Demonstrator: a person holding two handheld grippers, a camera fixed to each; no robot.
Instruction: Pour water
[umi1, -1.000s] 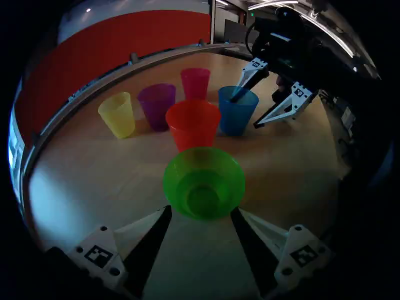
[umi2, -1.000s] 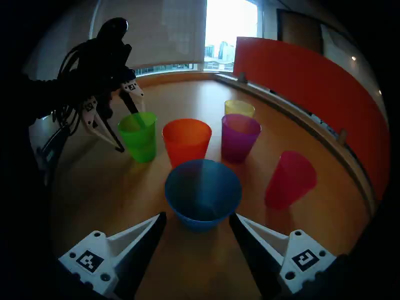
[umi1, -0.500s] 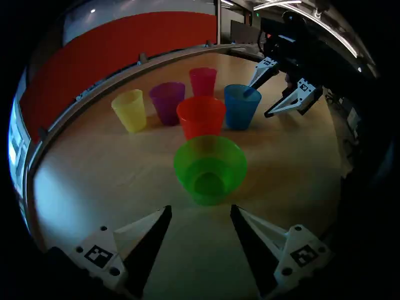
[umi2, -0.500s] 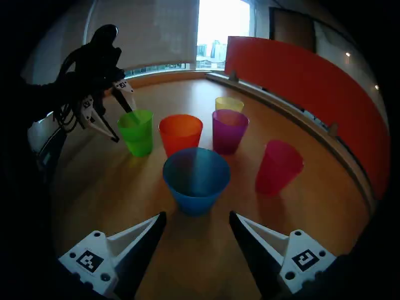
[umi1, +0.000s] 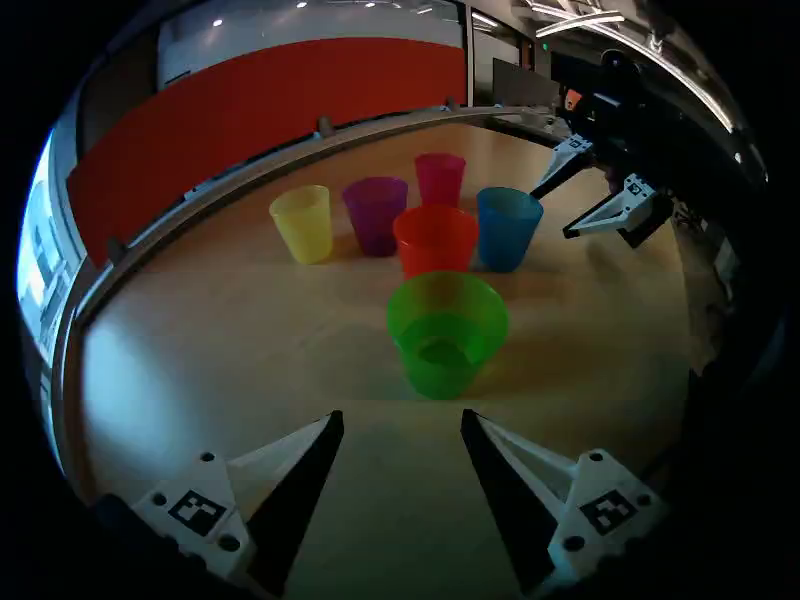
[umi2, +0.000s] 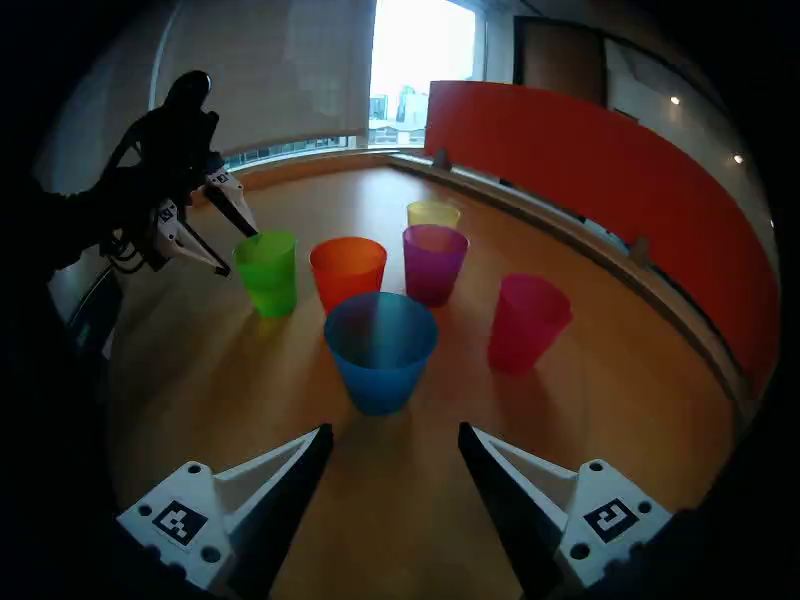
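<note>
- In the right gripper view, the left tongs (umi2: 240, 252) hang at far left with jaws apart, gripping nothing. Their tips are close by the rim of the green cup (umi2: 267, 272).
- To its right stand the orange cup (umi2: 347, 272), then the purple cup (umi2: 434, 262) with the yellow cup (umi2: 432, 213) behind it. The pink cup (umi2: 527, 322) is farthest right. All are upright on the wooden surface (umi2: 620, 420).
- The blue cup (umi2: 380, 350) stands nearest, ahead of the right tongs (umi2: 395, 428), which are spread wide, empty and clear of it.
- In the left gripper view, the green cup stands untouched ahead of the left tongs' open jaws.
- Whether any cup holds water cannot be told.
</note>
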